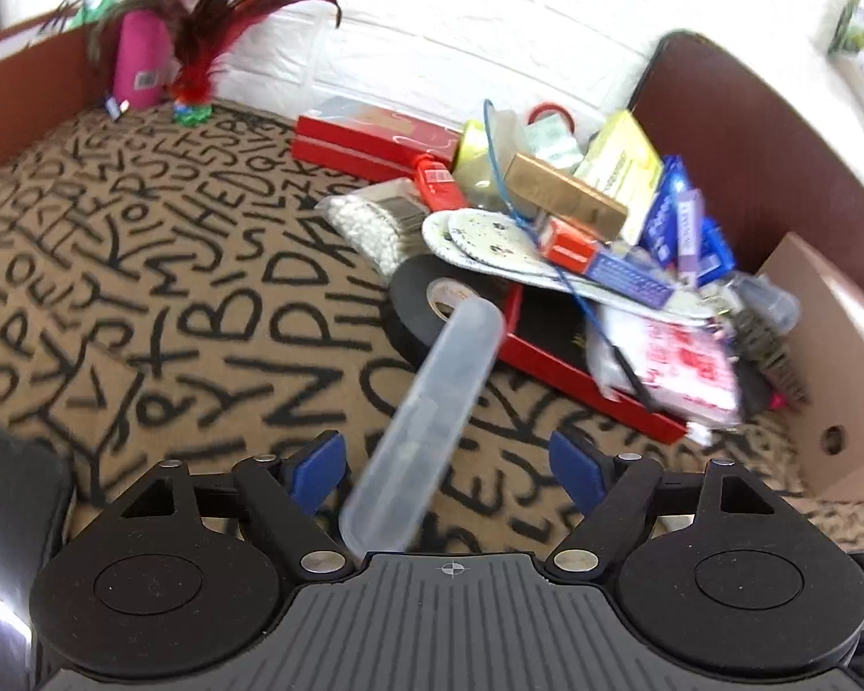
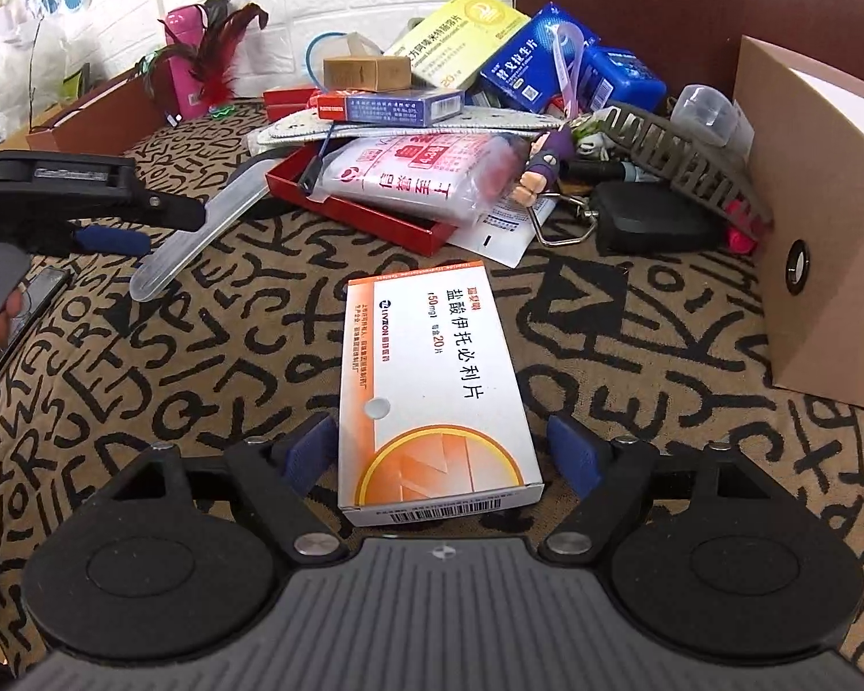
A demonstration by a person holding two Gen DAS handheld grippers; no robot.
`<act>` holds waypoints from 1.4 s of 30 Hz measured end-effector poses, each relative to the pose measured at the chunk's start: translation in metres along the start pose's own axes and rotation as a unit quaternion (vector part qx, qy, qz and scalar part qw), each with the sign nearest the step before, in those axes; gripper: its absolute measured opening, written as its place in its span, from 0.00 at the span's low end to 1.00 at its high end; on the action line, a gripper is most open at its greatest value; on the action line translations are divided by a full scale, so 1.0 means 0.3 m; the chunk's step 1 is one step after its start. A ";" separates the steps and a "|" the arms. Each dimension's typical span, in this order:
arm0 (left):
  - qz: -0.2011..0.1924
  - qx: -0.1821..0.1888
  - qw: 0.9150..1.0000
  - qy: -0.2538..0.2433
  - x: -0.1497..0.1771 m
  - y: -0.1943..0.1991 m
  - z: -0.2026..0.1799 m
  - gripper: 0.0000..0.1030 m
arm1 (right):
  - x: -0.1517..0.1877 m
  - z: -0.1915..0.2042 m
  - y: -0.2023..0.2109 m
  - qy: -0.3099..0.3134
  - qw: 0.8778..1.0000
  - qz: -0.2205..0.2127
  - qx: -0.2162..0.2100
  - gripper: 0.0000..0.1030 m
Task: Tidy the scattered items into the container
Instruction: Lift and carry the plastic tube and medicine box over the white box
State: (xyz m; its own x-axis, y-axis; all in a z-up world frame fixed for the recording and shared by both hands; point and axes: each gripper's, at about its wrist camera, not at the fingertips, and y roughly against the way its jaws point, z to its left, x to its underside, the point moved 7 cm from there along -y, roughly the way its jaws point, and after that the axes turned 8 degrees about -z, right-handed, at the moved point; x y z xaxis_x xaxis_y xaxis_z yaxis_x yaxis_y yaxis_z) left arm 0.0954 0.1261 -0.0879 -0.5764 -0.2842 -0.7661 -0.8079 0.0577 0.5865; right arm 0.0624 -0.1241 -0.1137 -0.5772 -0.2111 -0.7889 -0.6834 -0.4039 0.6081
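Note:
A clear plastic tube case (image 1: 426,420) lies between the wide-apart fingers of my left gripper (image 1: 446,463), its far end resting on a black tape roll (image 1: 426,305); neither pad touches it. It also shows in the right wrist view (image 2: 196,236), with the left gripper (image 2: 109,201) beside it. A white and orange medicine box (image 2: 432,391) lies flat on the lettered cloth between the open fingers of my right gripper (image 2: 443,455), pads apart from its sides. A red tray (image 2: 351,213) holds a heap of boxes and packets.
The heap includes a yellow box (image 2: 455,34), blue boxes (image 2: 547,57), insoles (image 1: 489,242) and a bead bag (image 1: 368,224). A cardboard box (image 2: 823,219) stands at the right. A pink bottle (image 1: 144,40) and a feather toy (image 1: 201,57) stand far left. A brown wall (image 1: 749,144) lies behind.

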 end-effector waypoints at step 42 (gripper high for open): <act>0.092 0.099 0.969 -0.209 0.253 0.062 -0.332 0.45 | 0.081 0.042 0.116 0.023 0.999 0.034 -0.012 0.70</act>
State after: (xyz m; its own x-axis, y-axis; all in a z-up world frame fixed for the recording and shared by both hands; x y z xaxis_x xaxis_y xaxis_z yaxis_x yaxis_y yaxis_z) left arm 0.0488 0.0102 -0.1090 -0.6788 0.1578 -0.7172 -0.6706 0.2646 0.6930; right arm 0.0190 -0.1321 -0.1106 -0.6000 -0.2789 -0.7498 -0.6321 -0.4092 0.6580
